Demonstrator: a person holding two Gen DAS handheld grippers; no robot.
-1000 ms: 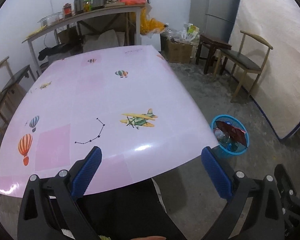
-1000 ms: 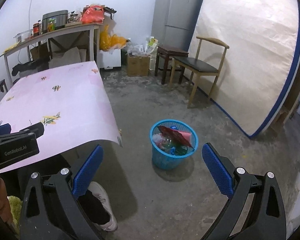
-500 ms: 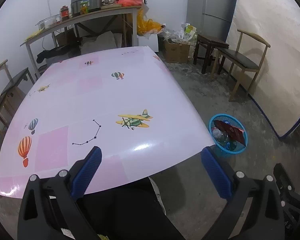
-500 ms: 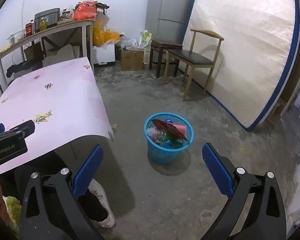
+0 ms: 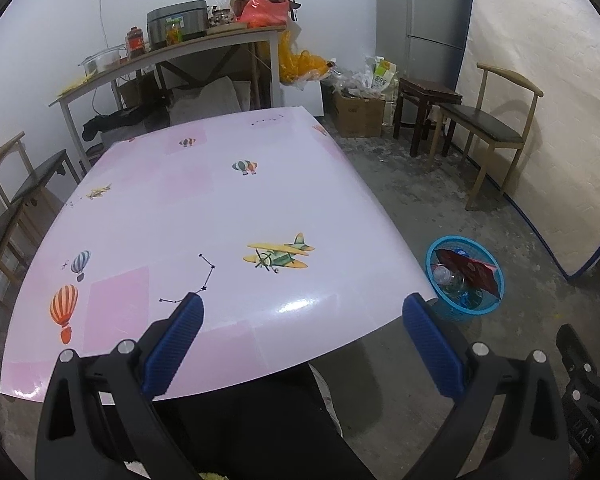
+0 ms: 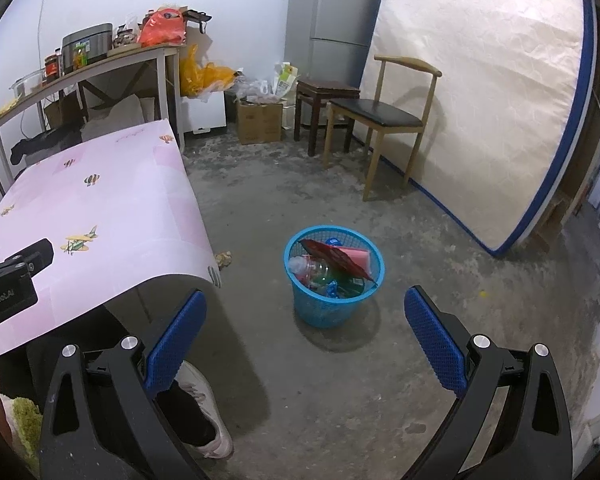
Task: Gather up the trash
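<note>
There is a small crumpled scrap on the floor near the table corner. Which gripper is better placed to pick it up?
Right, probably. The right gripper is open over bare floor, with the small crumpled scrap and blue mesh plastic basket ahead. The left gripper is open over the pink tablecloth.

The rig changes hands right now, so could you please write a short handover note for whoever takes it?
Left tool: open, empty, over the near edge of the pink table.
Right tool: open, empty, facing the bin on the floor.
Bin: beside the table, holding a bottle, a red wrapper and more.
Done: no trash on the tabletop.
Left: a crumpled scrap lies on the floor by the table corner; probably bin that next.
</note>
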